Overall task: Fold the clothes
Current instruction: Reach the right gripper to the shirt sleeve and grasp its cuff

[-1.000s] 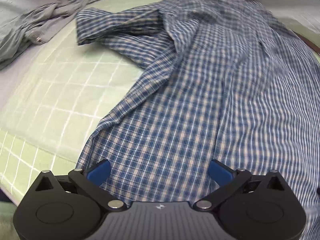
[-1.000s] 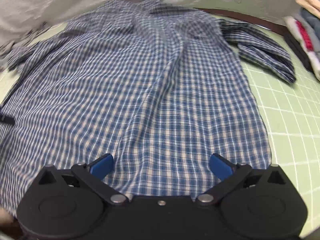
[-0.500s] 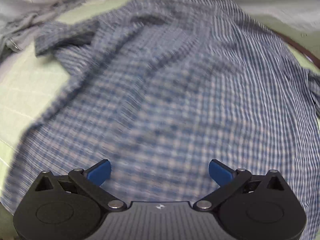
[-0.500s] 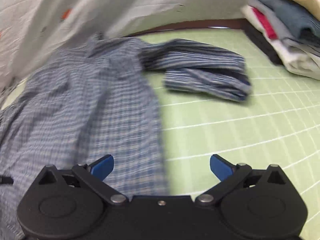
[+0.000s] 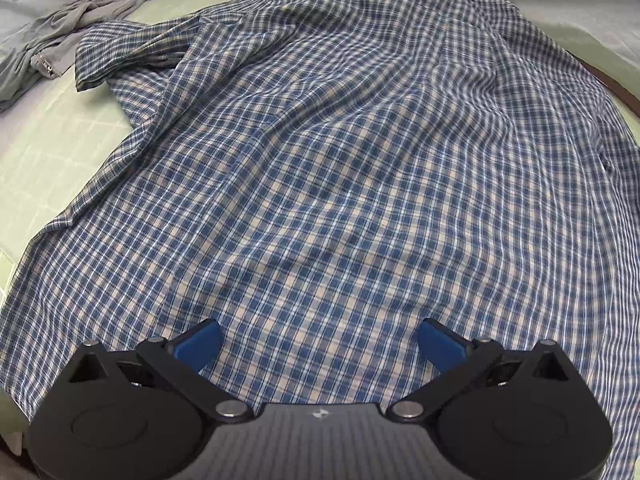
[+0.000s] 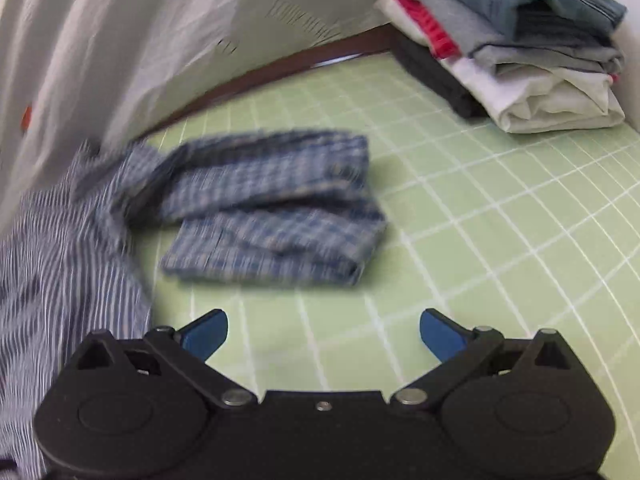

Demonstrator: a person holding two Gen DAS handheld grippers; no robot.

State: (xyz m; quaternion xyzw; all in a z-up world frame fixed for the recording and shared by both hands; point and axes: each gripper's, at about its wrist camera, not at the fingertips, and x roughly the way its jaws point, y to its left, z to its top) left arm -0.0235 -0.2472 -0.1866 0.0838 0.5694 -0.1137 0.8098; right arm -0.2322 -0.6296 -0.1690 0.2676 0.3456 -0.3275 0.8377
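Observation:
A blue and white checked shirt (image 5: 328, 168) lies spread over the green gridded mat (image 5: 52, 140), back up, its left sleeve (image 5: 132, 52) bunched at the far left. My left gripper (image 5: 320, 344) is open and empty, just above the shirt's near hem. In the right wrist view the shirt's body (image 6: 60, 248) lies at the left and its right sleeve (image 6: 276, 216) lies folded on the mat (image 6: 500, 220). My right gripper (image 6: 322, 334) is open and empty over bare mat, just short of that sleeve.
A crumpled grey garment (image 5: 68, 24) lies at the far left of the mat. A stack of folded clothes (image 6: 520, 48) stands at the far right. A pale cloth backdrop (image 6: 160, 40) and a dark table edge (image 6: 280, 68) bound the far side.
My right gripper has swung right, off the shirt's body and over bare mat toward the right sleeve. My left gripper has shifted right along the hem. The shirt now lies flatter.

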